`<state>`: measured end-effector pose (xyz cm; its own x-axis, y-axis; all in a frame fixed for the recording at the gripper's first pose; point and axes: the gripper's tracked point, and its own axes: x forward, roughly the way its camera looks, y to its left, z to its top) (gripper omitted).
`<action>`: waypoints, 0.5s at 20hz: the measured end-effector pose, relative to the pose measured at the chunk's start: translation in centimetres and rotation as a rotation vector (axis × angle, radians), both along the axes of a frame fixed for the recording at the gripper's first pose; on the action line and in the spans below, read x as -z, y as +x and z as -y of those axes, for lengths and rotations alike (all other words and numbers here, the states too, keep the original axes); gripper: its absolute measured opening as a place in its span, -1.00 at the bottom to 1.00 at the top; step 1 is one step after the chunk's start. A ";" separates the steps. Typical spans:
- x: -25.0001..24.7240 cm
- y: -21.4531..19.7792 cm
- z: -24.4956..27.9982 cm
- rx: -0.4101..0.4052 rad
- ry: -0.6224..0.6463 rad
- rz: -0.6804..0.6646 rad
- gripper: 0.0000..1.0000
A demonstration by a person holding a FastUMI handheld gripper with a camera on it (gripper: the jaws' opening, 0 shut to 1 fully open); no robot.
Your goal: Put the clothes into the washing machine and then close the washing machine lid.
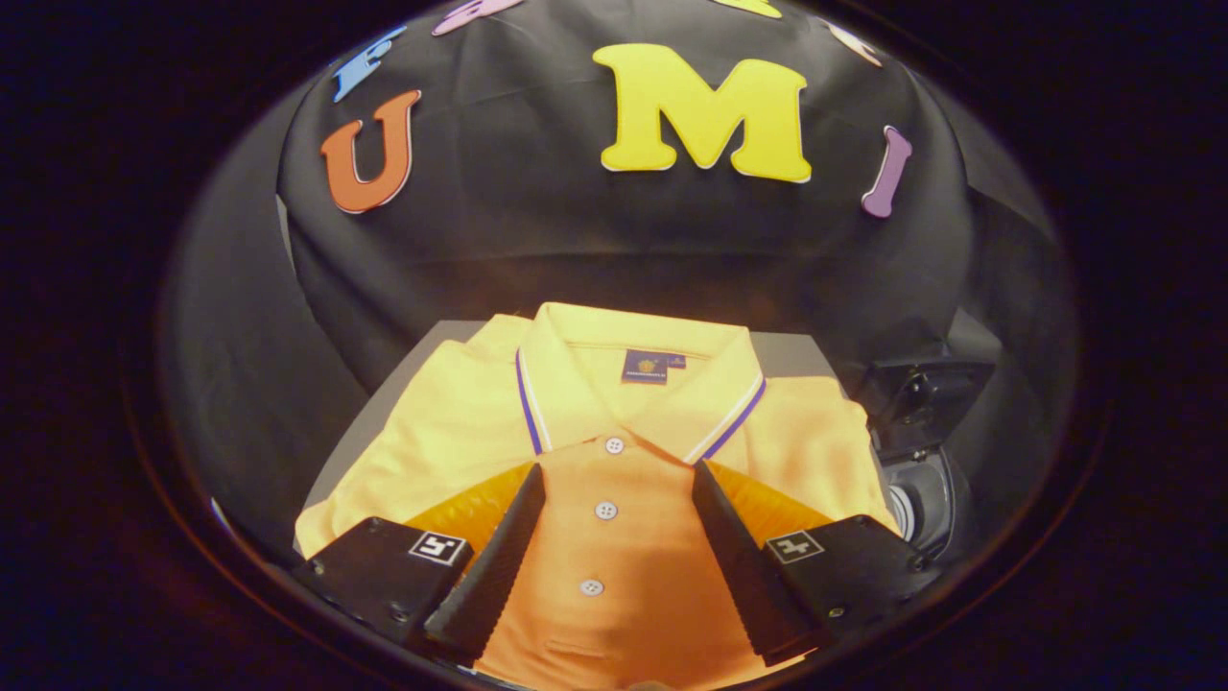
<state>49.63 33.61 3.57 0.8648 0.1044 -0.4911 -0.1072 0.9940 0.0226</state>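
A folded yellow polo shirt (pixel 614 451) lies flat and squared on the grey worktop (pixel 436 350), collar away from the gripper (pixel 614 485), evidently laid ready for pickup. The washing machine (pixel 921 461) stands just past the shirt's right edge, its dark lid (pixel 926 393) raised, leaving a short open path. The jaws stand wide, straddling the button placket, gripping nothing.

I see the folded shirt (pixel 595 422) lying on the bench (pixel 796 353), between my tool's (pixel 619 472) spread fingers; the washing machine (pixel 921 451) sits right of it.
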 end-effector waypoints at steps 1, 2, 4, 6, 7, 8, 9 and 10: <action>-0.1 0.0 0.0 -0.001 0.006 -0.001 0.97; 0.0 0.0 -0.1 -0.007 0.009 0.002 0.97; -0.1 0.1 -0.2 -0.010 0.008 0.015 0.96; 0.0 0.1 -0.3 -0.038 -0.022 0.005 0.92; 0.2 0.1 -0.8 -0.063 -0.027 0.000 0.90; -0.1 0.1 -1.1 -0.086 -0.040 0.004 0.71; -0.1 0.0 -1.4 -0.100 -0.042 0.008 0.69; -0.3 -0.1 -1.7 -0.113 -0.039 0.005 0.53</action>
<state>49.56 35.32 3.88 0.8509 0.1828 -0.4926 -0.2190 0.9756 -0.0162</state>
